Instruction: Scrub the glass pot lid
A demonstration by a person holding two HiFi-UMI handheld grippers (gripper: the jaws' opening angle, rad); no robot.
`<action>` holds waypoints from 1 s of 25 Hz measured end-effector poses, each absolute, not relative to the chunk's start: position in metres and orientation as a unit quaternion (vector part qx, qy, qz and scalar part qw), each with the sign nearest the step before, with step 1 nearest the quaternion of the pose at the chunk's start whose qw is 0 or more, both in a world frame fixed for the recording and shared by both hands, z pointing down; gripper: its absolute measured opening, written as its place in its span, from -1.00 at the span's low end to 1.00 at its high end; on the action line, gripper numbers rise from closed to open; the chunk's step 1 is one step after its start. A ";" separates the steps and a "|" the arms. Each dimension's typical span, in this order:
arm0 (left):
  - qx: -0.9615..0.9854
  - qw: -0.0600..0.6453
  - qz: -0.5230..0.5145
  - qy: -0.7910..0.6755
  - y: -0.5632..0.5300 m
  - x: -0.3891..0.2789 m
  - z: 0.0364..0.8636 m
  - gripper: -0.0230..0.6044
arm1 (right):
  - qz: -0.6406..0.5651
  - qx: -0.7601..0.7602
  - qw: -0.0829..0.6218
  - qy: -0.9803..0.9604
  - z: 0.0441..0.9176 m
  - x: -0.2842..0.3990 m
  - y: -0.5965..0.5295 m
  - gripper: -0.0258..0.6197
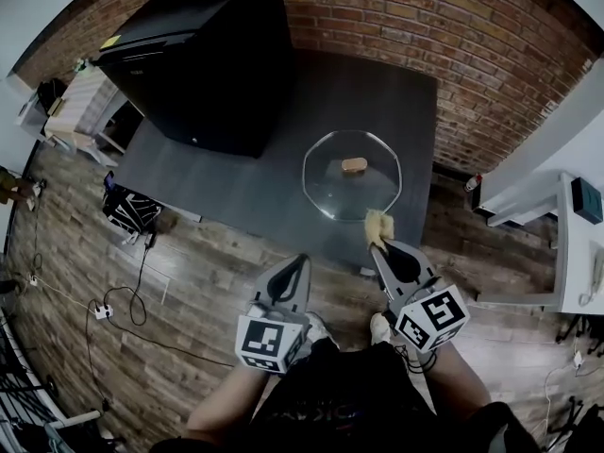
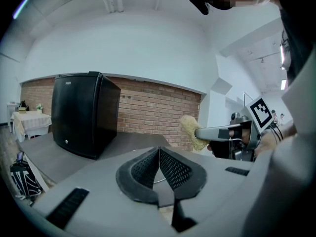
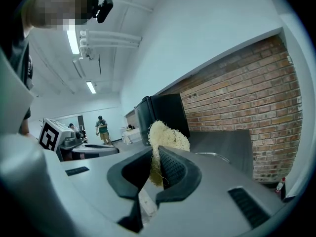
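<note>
The right gripper (image 1: 379, 245) clamps a sponge (image 1: 378, 223) at the lid's (image 1: 349, 194) near rim. The lid lies flat on the table (image 1: 236, 182), toward its front edge. The left gripper (image 1: 298, 264), jaws pressed together on nothing, hangs off that edge.

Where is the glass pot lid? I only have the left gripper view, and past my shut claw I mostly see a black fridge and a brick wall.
Observer: The glass pot lid lies flat on the dark table, knob up, to the right of the black fridge.
Operator: How close is my other tool?
Observer: In the head view the right claw holds a yellow scrubber at the lid's near rim; whether they touch, I cannot tell.
Operator: Is that grip sound?
Observer: The right gripper view shows the jaws shut on the scrubber's lower part, the bulk sticking out past the tips.
</note>
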State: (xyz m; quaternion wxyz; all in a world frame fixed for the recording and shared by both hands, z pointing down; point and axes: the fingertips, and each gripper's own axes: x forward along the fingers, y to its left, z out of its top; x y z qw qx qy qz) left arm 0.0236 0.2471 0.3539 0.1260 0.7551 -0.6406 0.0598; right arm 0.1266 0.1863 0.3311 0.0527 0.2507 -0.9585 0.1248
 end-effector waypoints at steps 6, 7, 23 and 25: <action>0.769 0.133 0.066 -0.621 0.251 -0.002 0.362 -0.82 | 0.122 0.270 0.050 -0.954 0.333 0.099 0.191 -0.79; 0.772 0.132 0.066 -0.619 0.251 -0.005 0.363 -0.82 | 0.120 0.273 0.051 -0.953 0.332 0.096 0.191 -0.79; 0.767 0.147 0.075 -0.620 0.213 -0.019 0.379 -0.82 | 0.132 0.273 0.064 -0.951 0.345 0.073 0.154 -0.79; 0.767 0.148 0.082 -0.619 0.202 -0.021 0.383 -0.82 | 0.135 0.271 0.066 -0.951 0.348 0.069 0.143 -0.79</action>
